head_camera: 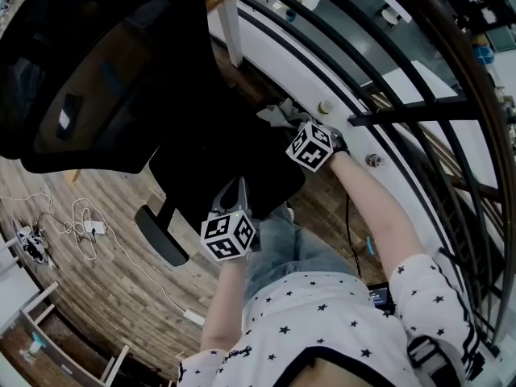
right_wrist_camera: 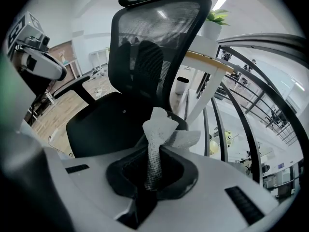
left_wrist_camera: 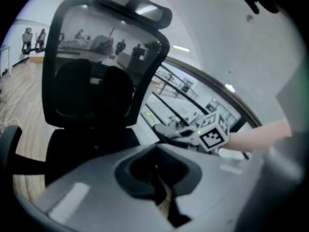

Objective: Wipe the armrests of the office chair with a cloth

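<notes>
The black mesh-backed office chair (head_camera: 105,71) stands in front of me, its seat (head_camera: 218,164) below my hands. A crumpled grey-white cloth (head_camera: 276,113) is pinched in my right gripper (head_camera: 292,124) at the chair's right side. In the right gripper view the cloth (right_wrist_camera: 161,132) sticks up from the right gripper (right_wrist_camera: 150,185), just in front of the right armrest (right_wrist_camera: 182,123); I cannot tell whether they touch. My left gripper (head_camera: 235,193) hovers over the seat's front, shut on nothing (left_wrist_camera: 161,187). The left armrest (head_camera: 160,236) is apart from both grippers.
A white curved ledge (head_camera: 379,127) and a dark metal railing (head_camera: 419,111) run close along the chair's right side. White cables and a plug (head_camera: 85,230) lie on the wooden floor at the left. A white table leg (head_camera: 231,27) stands behind the chair.
</notes>
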Demonstrator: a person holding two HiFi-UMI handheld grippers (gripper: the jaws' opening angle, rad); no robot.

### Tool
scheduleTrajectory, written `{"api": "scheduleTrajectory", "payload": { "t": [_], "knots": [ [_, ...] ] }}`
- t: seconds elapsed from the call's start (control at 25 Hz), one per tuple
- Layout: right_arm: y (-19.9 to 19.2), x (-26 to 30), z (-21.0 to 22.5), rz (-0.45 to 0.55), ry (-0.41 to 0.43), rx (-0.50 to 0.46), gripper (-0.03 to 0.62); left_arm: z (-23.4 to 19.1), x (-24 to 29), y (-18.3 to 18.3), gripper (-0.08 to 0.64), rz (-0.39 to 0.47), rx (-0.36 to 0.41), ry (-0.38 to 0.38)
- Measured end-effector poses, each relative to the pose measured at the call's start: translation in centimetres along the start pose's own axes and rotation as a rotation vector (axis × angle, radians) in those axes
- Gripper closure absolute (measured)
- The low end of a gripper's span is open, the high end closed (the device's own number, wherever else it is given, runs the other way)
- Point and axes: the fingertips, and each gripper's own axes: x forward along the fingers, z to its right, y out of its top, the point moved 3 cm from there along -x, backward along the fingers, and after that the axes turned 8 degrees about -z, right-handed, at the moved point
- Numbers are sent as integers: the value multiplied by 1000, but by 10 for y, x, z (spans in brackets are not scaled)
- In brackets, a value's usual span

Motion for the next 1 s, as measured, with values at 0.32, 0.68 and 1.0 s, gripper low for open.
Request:
{"api": "scheduleTrajectory", "payload": {
  "t": [0.32,0.68,1.0],
  "knots": [
    [-19,-9,-15,-9,10,2,559,9,-6,-5,555,7,16,-9],
    [-37,-16,-28,-28,19,-5,558,17,-10,-7,555,17,27,-18],
    [-55,-24,-39,-42,27,-2,558,22,-14,-13,555,18,33,-22]
  ]
}}
